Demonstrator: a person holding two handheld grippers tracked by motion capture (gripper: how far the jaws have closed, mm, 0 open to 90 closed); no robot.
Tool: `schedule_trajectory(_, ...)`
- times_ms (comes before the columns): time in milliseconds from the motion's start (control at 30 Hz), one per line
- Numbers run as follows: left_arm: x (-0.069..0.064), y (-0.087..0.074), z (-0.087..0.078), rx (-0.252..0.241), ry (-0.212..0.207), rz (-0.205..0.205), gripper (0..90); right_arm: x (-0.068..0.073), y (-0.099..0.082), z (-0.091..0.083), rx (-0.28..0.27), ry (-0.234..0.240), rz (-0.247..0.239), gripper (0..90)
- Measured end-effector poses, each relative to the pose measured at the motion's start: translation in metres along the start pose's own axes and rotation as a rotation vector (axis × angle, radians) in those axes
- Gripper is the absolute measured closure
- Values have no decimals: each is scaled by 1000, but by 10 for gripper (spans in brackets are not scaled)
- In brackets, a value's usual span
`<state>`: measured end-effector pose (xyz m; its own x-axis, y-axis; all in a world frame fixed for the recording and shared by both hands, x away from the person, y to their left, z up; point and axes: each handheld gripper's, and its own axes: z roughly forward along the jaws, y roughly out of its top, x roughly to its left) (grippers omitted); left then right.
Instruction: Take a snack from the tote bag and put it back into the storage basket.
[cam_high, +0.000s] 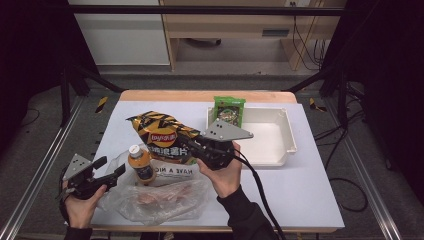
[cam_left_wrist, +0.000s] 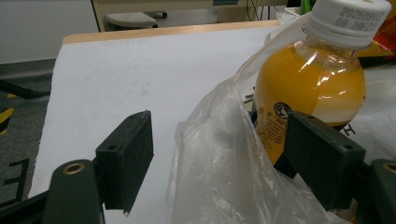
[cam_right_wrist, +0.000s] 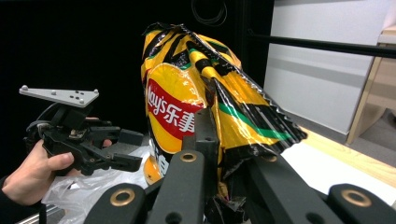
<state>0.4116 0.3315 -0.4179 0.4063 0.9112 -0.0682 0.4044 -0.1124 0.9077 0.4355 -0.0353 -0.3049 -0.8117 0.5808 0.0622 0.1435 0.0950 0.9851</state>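
Note:
A yellow and black chips bag (cam_high: 161, 134) is lifted off the table by its edge, with my right gripper (cam_high: 192, 146) shut on it. In the right gripper view the chips bag (cam_right_wrist: 187, 93) stands up from the closed jaws of my right gripper (cam_right_wrist: 224, 163). An orange juice bottle (cam_high: 140, 164) with a white cap stands at the mouth of a clear plastic bag (cam_high: 155, 200). My left gripper (cam_high: 112, 166) is open beside that mouth. In the left gripper view the plastic bag (cam_left_wrist: 219, 163) rises between the pads (cam_left_wrist: 128, 156) without being pressed, and the bottle (cam_left_wrist: 308, 84) is just behind.
A white tray (cam_high: 287, 135) sits at the back right of the table, with a green snack packet (cam_high: 229, 111) leaning on its far left corner. My left gripper (cam_right_wrist: 130, 150) also appears far off in the right gripper view. Cables trail toward the table's front edge.

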Motion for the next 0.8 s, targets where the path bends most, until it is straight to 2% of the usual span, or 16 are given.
schedule_trajectory(167, -1, 0, 1, 2, 0, 2, 241, -3, 5, -9, -20, -7, 5, 870)
schedule_trajectory(300, -1, 0, 1, 6, 0, 3, 241, -2, 7, -9, -31, 6, 15, 872)
schedule_trajectory(633, -1, 0, 1, 5, 0, 4, 241, 12, 20, -1, -40, 54, -12, 873)
schedule_trajectory(800, -1, 0, 2, 9, 0, 6, 241, 17, 34, -1, -62, 65, -17, 874)
